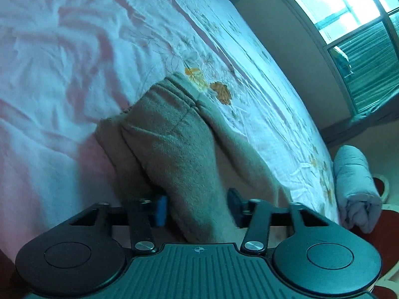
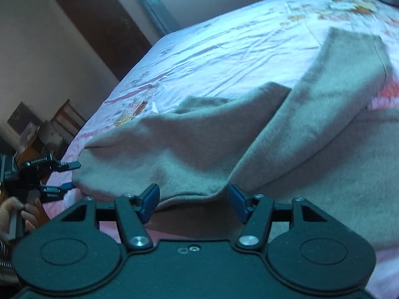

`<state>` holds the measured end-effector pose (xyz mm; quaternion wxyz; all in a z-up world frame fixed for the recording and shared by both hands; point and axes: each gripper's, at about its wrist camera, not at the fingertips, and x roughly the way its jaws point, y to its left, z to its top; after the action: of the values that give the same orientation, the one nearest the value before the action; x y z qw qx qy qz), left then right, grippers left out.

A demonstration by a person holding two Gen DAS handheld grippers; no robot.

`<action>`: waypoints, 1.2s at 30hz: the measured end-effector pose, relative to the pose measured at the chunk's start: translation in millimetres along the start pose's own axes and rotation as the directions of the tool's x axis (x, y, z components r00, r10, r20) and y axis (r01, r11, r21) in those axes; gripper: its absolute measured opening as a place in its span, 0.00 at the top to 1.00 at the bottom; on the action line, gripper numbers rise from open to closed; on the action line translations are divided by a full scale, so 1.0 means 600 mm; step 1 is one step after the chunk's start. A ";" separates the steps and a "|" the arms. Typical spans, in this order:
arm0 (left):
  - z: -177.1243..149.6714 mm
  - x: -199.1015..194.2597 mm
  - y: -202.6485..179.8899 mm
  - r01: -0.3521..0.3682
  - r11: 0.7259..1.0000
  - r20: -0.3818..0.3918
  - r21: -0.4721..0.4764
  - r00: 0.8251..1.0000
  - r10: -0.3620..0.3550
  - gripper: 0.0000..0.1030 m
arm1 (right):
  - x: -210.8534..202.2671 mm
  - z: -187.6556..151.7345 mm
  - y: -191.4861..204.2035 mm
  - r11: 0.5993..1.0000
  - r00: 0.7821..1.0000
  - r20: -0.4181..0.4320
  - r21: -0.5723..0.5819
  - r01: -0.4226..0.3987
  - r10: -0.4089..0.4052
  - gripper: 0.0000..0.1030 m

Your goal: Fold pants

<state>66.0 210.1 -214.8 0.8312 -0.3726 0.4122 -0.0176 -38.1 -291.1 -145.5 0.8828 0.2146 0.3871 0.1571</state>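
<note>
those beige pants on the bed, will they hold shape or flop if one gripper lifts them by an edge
Probably flop: the pants already drape in soft folds over the bed. The fuzzy, fleece-like cloth looks grippy rather than slippery. It seems thick, so likely a bit heavy for one pinch; the left gripper and right gripper straddle edges, jaws open.

Matte black left gripper [image 1: 197, 209] with blue rubber pads [image 1: 162, 210], silver pivot screws, ribbed base plate bearing a crosshair mark; matching black right gripper [image 2: 194, 199]; bare-skinned hand [image 2: 15, 214] gripping its handle.
</note>
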 end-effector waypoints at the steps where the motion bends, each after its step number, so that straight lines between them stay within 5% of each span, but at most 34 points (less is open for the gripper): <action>1: 0.000 0.001 -0.002 -0.012 1.000 0.010 0.012 1.000 0.012 0.66 | 0.002 0.000 -0.001 1.000 1.000 -0.001 0.008 0.014 -0.014 0.55; 4: 0.003 0.010 -0.008 -0.050 0.998 0.007 0.047 0.999 0.050 0.77 | 0.011 0.001 -0.001 0.996 0.997 -0.011 0.024 0.082 -0.082 0.66; 11: 0.001 0.012 -0.016 -0.092 0.987 0.030 0.132 0.996 0.088 0.80 | 0.040 0.012 -0.014 0.961 0.984 -0.086 0.214 0.173 -0.158 0.62; 14: 0.002 0.013 -0.013 -0.091 0.985 0.025 0.144 0.996 0.089 0.80 | 0.055 0.015 -0.021 0.927 0.986 -0.106 0.342 0.156 -0.127 0.61; 15: 0.003 0.013 -0.010 -0.086 0.988 0.024 0.132 0.996 0.084 0.80 | 0.062 0.014 -0.023 0.916 0.988 -0.112 0.376 0.139 -0.104 0.66; 16: 0.005 0.013 -0.008 -0.080 0.989 0.026 0.124 0.997 0.077 0.80 | 0.066 0.011 -0.026 0.906 0.990 -0.113 0.406 0.120 -0.081 0.89; 17: 0.005 0.012 -0.008 -0.080 0.988 0.032 0.130 0.997 0.076 0.82 | 0.071 0.008 -0.029 0.896 0.992 -0.114 0.433 0.100 -0.055 1.00; 19: 0.002 0.006 -0.007 -0.078 0.987 0.043 0.138 0.996 0.072 0.84 | 0.068 -0.005 -0.036 0.874 0.995 -0.094 0.481 0.071 -0.030 1.00; 29: -0.004 -0.046 -0.017 -0.119 0.961 0.121 0.251 0.989 0.091 0.88 | 0.000 -0.003 0.017 0.934 1.000 0.004 0.357 -0.022 0.022 1.00; 36: -0.028 -0.004 0.003 -0.155 0.957 0.074 0.244 0.987 0.141 0.88 | 0.029 -0.050 -0.012 0.929 0.996 -0.076 0.366 0.062 -0.036 1.00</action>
<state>51.9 202.2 -220.9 0.8816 -0.2337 0.4101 0.0034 -48.6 -281.9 -178.3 0.8171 0.3608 0.4447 0.0669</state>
